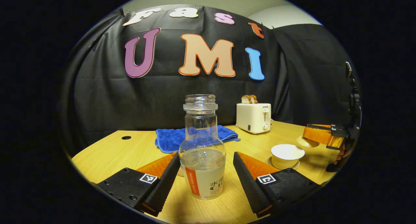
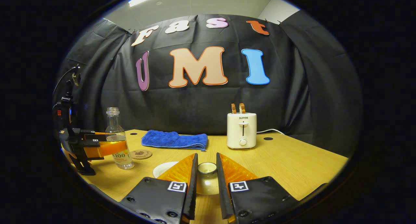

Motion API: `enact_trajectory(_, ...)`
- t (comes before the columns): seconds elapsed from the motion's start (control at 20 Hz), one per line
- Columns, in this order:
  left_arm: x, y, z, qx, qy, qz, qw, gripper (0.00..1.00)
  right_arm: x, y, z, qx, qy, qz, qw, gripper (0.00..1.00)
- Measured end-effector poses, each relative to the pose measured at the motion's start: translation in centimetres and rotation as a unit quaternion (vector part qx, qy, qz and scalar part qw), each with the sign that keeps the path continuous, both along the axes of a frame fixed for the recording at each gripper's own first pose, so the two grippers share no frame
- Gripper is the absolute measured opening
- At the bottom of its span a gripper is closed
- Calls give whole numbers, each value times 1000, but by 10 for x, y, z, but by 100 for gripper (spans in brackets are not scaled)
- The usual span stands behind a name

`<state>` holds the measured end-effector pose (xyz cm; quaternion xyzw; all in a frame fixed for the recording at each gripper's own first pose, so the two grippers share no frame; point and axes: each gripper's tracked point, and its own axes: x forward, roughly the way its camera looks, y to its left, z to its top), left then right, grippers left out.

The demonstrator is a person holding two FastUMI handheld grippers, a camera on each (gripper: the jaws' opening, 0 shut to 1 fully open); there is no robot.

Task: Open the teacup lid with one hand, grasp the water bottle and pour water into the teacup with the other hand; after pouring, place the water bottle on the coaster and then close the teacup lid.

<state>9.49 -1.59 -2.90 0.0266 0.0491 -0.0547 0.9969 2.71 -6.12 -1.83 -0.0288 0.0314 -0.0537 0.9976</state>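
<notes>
Left gripper [image 1: 206, 172] low and level, jaws spread wide, right gripper [image 2: 206, 177] jaws narrowed, seemingly clamped.

Water bottle [image 1: 202, 159] hides the coaster; its label blurred.

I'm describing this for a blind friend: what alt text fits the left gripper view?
A clear, uncapped water bottle stands between the open fingers of the left gripper on a wooden table. Behind lie a blue cloth and a toaster; an open teacup sits to the right.
</notes>
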Motion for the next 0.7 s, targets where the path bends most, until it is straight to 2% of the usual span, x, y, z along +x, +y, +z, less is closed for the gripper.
enact_trajectory(0.2,6,2,2,0,-5,4,1000,75,-1,-8,1,-1,-1,-7,1000,34)
enact_trajectory(0.45,7,0,2,3,-5,-4,1000,70,-1,-8,1,-1,-1,-5,1000,34)
enact_trajectory(0.6,8,-2,2,29,-7,-7,1000,67,-1,-8,1,-1,-1,-5,1000,34)
enact_trajectory(0.7,8,-1,2,65,-7,-7,998,67,-1,-8,1,-1,-1,-5,1000,34)
